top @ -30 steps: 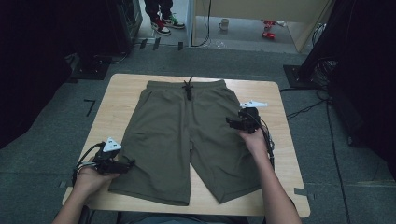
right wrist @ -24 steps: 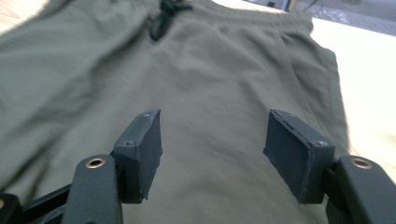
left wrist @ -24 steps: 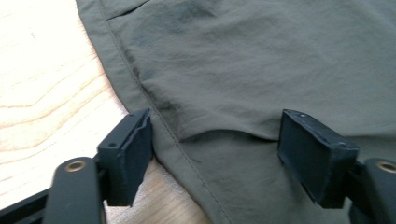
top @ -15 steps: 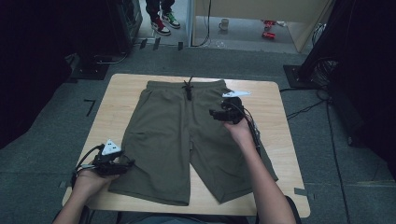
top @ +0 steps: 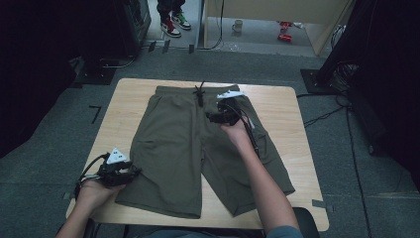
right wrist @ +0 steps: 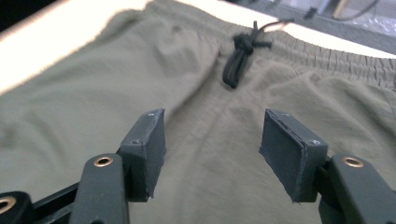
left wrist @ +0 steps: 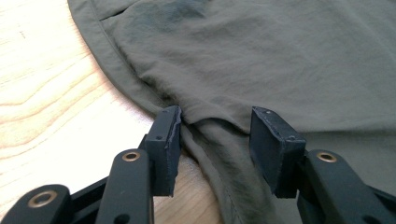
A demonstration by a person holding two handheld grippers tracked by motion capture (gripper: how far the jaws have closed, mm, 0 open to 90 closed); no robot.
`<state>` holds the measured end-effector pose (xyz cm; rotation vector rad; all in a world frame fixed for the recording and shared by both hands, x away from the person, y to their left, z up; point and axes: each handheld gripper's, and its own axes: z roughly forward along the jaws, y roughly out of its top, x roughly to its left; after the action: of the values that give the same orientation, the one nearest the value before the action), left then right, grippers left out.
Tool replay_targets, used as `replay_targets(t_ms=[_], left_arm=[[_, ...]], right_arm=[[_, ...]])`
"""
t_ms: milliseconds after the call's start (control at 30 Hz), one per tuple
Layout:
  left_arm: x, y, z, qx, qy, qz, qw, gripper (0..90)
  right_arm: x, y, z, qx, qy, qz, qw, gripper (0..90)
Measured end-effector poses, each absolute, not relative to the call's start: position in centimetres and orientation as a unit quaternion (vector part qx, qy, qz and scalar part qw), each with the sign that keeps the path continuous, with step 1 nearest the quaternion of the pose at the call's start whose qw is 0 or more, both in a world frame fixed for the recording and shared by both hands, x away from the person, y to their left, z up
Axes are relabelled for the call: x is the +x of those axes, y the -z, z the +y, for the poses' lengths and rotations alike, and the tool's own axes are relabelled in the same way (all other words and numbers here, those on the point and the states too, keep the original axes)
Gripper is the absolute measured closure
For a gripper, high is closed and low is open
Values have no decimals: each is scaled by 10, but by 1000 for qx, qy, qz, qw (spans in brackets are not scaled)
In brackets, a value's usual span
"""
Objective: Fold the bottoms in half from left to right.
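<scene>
From the high view, olive shorts (top: 198,148) lie flat on the table (top: 287,106), waistband far; the left gripper (top: 130,172) sits at the left leg's outer edge, the right gripper (top: 214,117) over the front. The left gripper view shows jaws released, straddling a raised fold of hem (left wrist: 210,126). In the right gripper view, jaws gape wide above cloth below the drawstring (right wrist: 240,56). Soft, light fabric; probably best pinched at hems or waistband.

A mug (top: 238,25) and sneakers (top: 173,26) on the floor.
</scene>
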<state>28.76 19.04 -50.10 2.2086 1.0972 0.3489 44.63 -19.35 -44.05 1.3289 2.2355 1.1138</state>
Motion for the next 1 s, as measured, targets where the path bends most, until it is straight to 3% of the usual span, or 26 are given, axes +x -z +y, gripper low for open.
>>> replay_targets(t_ms=[200, 267, 767, 1000], left_arm=[[287, 500, 188, 843, -119, 414, 322, 622], [286, 500, 187, 844, -115, 412, 324, 645], [284, 500, 185, 844, -121, 412, 322, 615], [285, 499, 186, 840, -101, 423, 323, 675]], right_arm=[[461, 445, -181, 466, -411, 769, 151, 417], [467, 446, -175, 471, -403, 774, 129, 400], [494, 439, -110, 433, -404, 795, 131, 390], [505, 442, -86, 422, -402, 800, 140, 405]])
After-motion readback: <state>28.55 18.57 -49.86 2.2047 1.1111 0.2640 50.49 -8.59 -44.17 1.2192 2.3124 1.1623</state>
